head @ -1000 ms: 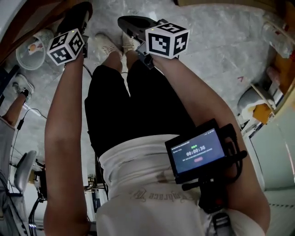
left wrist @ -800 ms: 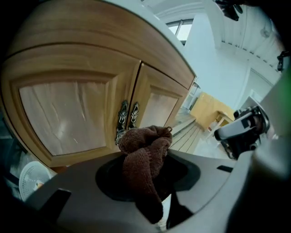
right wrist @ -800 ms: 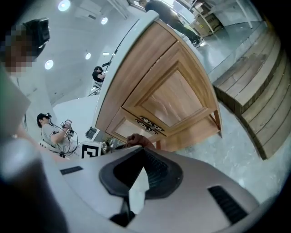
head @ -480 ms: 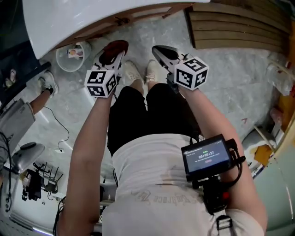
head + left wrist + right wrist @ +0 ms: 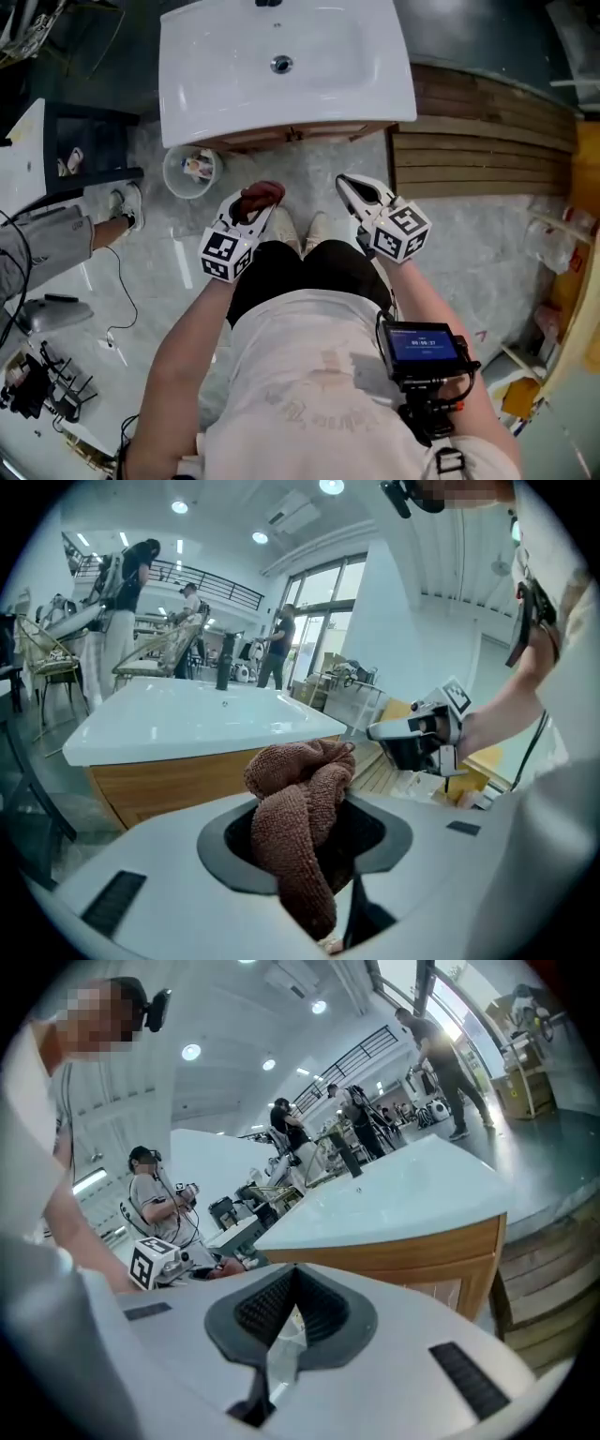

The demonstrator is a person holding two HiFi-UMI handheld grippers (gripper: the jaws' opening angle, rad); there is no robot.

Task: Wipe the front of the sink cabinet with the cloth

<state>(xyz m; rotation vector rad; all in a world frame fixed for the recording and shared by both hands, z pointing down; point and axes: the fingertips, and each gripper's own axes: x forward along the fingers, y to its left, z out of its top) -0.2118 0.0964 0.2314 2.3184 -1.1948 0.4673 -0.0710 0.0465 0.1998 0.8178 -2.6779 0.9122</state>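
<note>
**Speaker one:** Brown terry cloth (image 5: 298, 810) is sitting bunched between the jaws of our left gripper (image 5: 309, 850). We are clamping it there, with one thick fold drooping back towards the camera.

**Speaker two:** And where are we holding it?

**Speaker one:** We are holding it in front of the light wooden front of the sink cabinet (image 5: 155, 785), below the front edge of the white rectangular sink top (image 5: 211, 89). It is near the wood but apart from it. In the head view the cloth (image 5: 263, 193) is showing above the pale marbled floor (image 5: 314, 164), towards the left half of the cabinet front (image 5: 314, 133).

**Speaker two:** What are we doing with the right gripper (image 5: 286, 1321)?

**Speaker one:** We are keeping its ribbed dark jaws drawn together with nothing between them. In the head view we are pointing the right gripper (image 5: 349, 185) at the cabinet's right half, beside the left gripper (image 5: 255, 201) and apart from it.

**Speaker two:** Anything else near the cabinet?

**Speaker one:** We are seeing a round white tub (image 5: 188, 172) standing on the floor just beside the front left corner. A slatted wooden platform (image 5: 478, 159) is lying along the right side.
</note>
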